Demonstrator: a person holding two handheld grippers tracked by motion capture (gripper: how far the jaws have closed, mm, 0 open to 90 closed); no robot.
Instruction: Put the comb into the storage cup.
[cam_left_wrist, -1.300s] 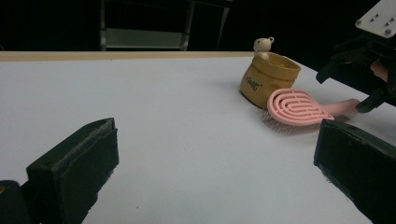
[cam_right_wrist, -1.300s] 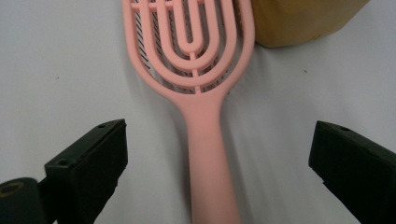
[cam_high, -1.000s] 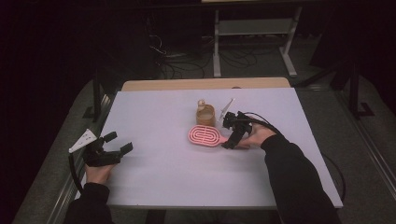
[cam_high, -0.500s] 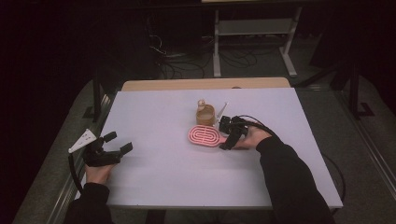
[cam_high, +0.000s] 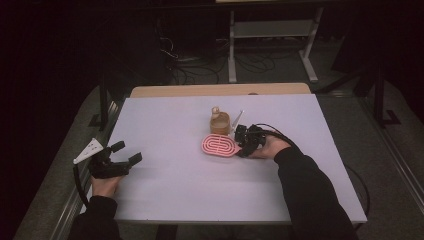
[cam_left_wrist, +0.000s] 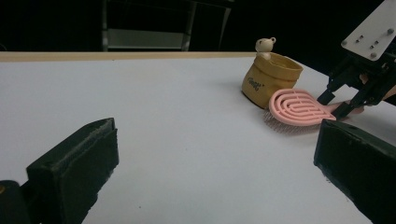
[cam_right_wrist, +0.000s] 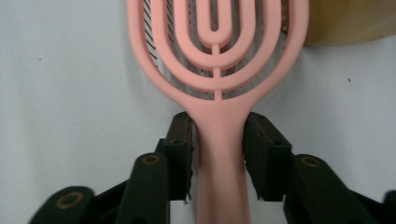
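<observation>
Pink hairbrush (cam_high: 220, 145) is seen lying bristles-down near the middle of the white table (cam_high: 175, 190), just beside a yellow pot (cam_high: 220, 123) with a small bear figure (cam_left_wrist: 265, 45) on its rim. Right gripper (cam_high: 244, 143) is placed around the brush handle (cam_right_wrist: 219, 154); jaws are set close on both sides, but firm clamping cannot be told. Left gripper (cam_high: 125, 155) is held wide open at the table's left edge, nothing gripped, well apart from the brush.

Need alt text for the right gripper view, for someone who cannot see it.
A pink hairbrush lies on the white table, its handle between the right gripper's two black jaws, which sit close against its sides. A yellow pot edges in at top right.
</observation>
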